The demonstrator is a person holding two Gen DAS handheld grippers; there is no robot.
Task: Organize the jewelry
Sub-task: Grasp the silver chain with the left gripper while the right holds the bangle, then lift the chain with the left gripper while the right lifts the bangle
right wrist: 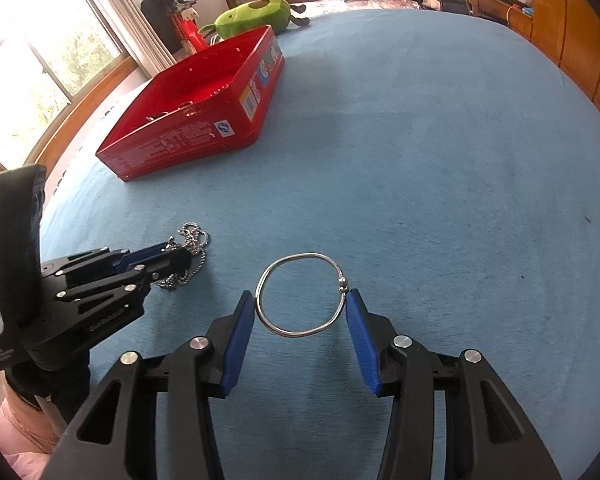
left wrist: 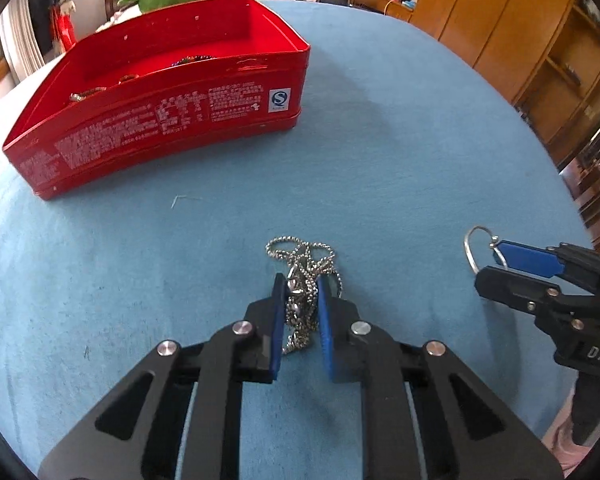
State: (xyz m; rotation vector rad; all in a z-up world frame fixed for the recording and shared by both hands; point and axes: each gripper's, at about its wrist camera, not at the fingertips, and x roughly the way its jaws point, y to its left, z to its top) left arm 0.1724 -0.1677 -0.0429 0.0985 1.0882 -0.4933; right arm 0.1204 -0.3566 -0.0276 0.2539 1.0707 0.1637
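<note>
A silver ball-chain necklace (left wrist: 305,280) lies bunched on the blue cloth, and my left gripper (left wrist: 302,288) is shut on it; it also shows in the right wrist view (right wrist: 192,242). A silver bangle (right wrist: 300,294) sits between the blue pads of my right gripper (right wrist: 300,300), which touch its two sides, so the gripper is shut on it. In the left wrist view the bangle (left wrist: 474,248) sticks out from the right gripper (left wrist: 496,262). An open red tin (left wrist: 160,120) stands at the far left and holds several jewelry pieces (left wrist: 100,92).
The blue cloth (right wrist: 420,160) covers the whole work surface. A green plush toy (right wrist: 256,16) lies behind the tin (right wrist: 188,120). Wooden cabinets (left wrist: 500,20) stand at the right. A window (right wrist: 40,72) is at the left.
</note>
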